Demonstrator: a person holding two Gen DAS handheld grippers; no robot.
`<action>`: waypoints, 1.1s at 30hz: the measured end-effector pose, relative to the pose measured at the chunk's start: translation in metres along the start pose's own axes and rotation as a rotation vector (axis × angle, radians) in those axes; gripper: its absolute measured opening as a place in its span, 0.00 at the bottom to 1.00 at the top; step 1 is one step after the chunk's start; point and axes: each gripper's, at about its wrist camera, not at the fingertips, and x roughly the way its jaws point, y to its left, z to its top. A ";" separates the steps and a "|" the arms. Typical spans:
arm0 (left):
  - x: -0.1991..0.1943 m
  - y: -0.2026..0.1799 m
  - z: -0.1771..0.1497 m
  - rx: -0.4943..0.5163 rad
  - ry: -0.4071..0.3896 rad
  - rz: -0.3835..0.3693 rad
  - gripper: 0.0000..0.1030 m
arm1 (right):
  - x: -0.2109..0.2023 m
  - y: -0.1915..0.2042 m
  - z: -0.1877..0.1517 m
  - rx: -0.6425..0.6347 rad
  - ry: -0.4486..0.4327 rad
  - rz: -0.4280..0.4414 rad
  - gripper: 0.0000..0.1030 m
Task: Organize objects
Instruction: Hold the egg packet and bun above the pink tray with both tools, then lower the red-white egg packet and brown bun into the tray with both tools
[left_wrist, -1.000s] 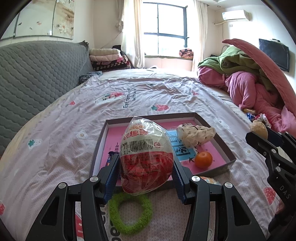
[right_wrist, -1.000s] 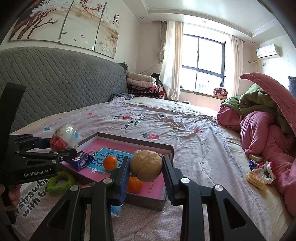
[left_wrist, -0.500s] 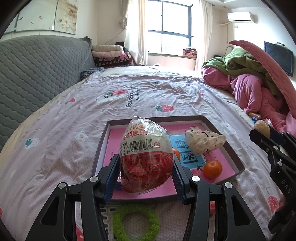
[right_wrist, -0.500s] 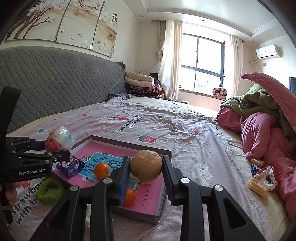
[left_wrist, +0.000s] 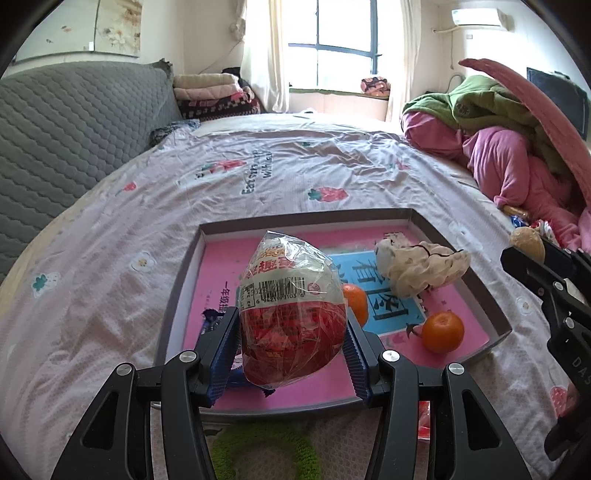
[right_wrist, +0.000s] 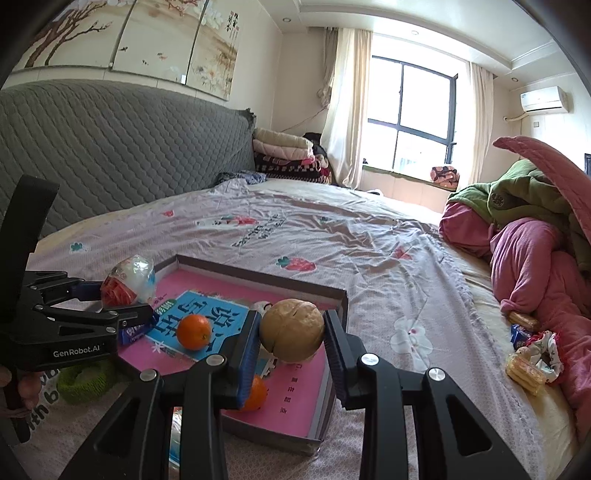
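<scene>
1. Left gripper (left_wrist: 291, 341) clamps a snack bag (left_wrist: 291, 302) above the tray (left_wrist: 458, 243) – near edge, 6 o'clock.
2. Right gripper (right_wrist: 290, 338) grips a bun (right_wrist: 291, 329), probably bread – over the tray's 3 o'clock side.

Both wrist views look down, seemingly close, sharing the tray (left_wrist: 461, 236)

We see open pink floor at the shallow tray's (left_wrist: 496, 317) left half; two oranges (left_wrist: 442, 331), a crumpled cloth (left_wrist: 424, 267) and a blue packet (right_wrist: 135, 330) crowd the rest.
</scene>
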 end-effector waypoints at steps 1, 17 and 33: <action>0.003 -0.001 -0.001 0.003 0.007 0.000 0.53 | 0.002 -0.001 -0.001 0.003 0.006 0.004 0.33; 0.025 -0.004 -0.007 0.017 0.072 -0.021 0.53 | 0.046 -0.013 -0.018 0.055 0.169 0.035 0.33; 0.029 -0.008 -0.012 0.040 0.087 -0.020 0.53 | 0.063 -0.010 -0.024 0.033 0.239 0.045 0.33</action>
